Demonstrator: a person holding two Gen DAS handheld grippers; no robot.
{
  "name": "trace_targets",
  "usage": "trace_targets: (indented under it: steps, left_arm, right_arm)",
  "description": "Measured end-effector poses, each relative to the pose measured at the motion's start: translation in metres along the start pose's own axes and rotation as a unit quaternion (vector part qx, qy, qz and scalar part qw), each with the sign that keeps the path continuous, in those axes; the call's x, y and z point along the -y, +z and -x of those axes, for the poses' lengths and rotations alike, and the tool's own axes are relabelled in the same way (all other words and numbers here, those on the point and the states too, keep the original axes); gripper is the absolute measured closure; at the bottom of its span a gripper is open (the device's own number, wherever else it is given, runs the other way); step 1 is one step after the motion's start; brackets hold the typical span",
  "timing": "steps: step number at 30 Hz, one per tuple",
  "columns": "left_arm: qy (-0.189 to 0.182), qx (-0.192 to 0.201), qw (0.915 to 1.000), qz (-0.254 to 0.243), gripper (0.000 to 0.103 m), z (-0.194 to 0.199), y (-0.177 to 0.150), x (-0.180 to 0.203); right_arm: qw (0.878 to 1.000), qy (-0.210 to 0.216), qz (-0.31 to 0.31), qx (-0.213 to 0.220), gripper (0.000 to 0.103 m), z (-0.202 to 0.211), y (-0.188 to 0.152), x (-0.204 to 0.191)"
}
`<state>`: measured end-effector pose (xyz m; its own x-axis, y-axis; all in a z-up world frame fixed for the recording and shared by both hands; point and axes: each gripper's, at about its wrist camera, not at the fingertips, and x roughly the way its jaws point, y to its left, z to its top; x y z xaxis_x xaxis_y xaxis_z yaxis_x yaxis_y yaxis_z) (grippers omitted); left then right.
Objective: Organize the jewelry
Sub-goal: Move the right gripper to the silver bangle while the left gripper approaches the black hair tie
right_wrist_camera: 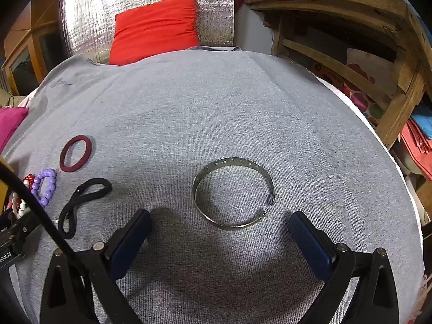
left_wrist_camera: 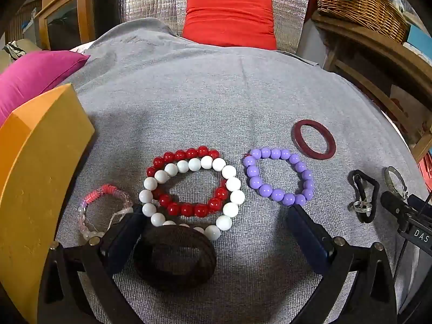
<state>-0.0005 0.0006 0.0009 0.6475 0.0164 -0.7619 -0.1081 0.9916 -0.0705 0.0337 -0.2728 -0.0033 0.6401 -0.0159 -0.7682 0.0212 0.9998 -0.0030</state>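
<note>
Both grippers, left gripper and right gripper, are hovering with jaws spread wide, empty; the thin metal bangle is risking skidding across the grey cloth if pinched unevenly.

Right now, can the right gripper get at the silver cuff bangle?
Probably yes. The right gripper is open, and the silver cuff bangle lies flat on the grey cloth just ahead of its fingertips, alone. The black hair tie sits well off to the side.
</note>
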Motion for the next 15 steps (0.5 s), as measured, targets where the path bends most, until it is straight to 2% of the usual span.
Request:
trace_targets:
  steps: [11, 15]
  left_arm:
    - [0.000, -0.001, 1.0000, 0.000, 0.000, 0.000, 0.000, 0.000]
    - [0.000, 0.000, 1.0000, 0.000, 0.000, 0.001, 0.001, 0.000]
  right_arm:
    - [1.000, -0.009, -0.015, -0.001, 0.000, 0.010, -0.004, 0.000]
    - [0.998, 0.049, 0.032, -0.031, 0.000, 0.019, -0.011, 0.013]
